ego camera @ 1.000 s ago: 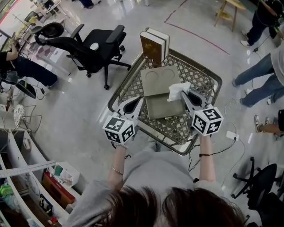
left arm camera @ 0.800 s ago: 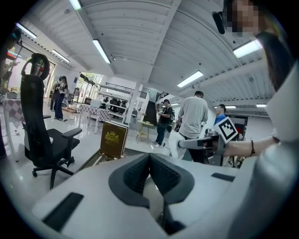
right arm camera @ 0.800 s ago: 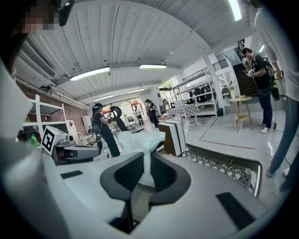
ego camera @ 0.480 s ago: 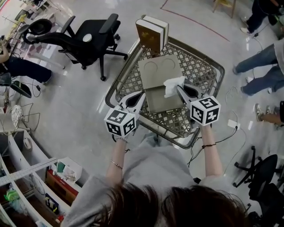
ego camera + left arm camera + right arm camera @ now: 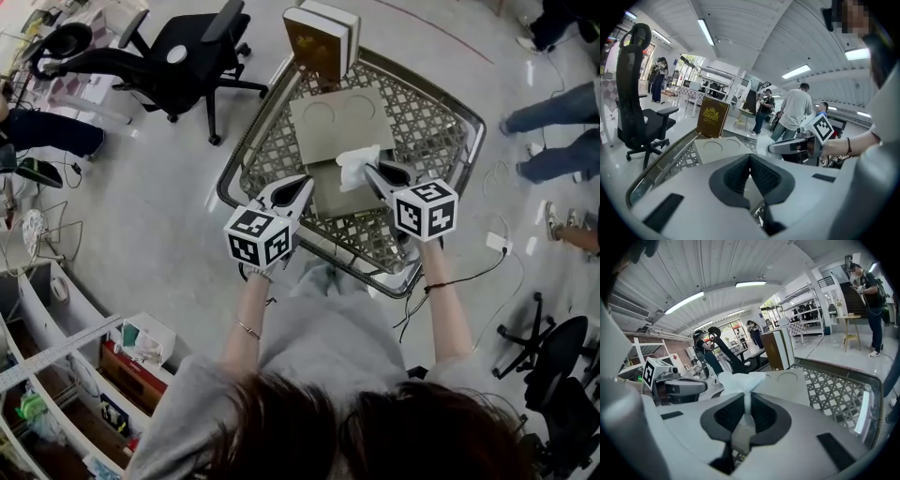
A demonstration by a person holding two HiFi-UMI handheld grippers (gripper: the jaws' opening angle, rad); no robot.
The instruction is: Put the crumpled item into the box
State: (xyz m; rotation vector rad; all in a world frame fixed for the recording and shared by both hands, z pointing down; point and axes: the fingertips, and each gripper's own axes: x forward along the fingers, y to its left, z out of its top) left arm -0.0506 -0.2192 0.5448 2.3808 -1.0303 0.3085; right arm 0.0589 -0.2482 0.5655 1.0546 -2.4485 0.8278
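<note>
The left gripper hovered at the left edge of the grey box, its fingers together and empty. The right gripper had its fingers clamped on the crumpled tissue, just above the box.

Soft, creased white paper, that crumpled item, over the table, whose lattice top looks like metal with a smooth, shiny rim. On the table, the box looks like matt grey card. Left gripper and right gripper: matt grey plastic. Around the table, the floor is glossy.
</note>
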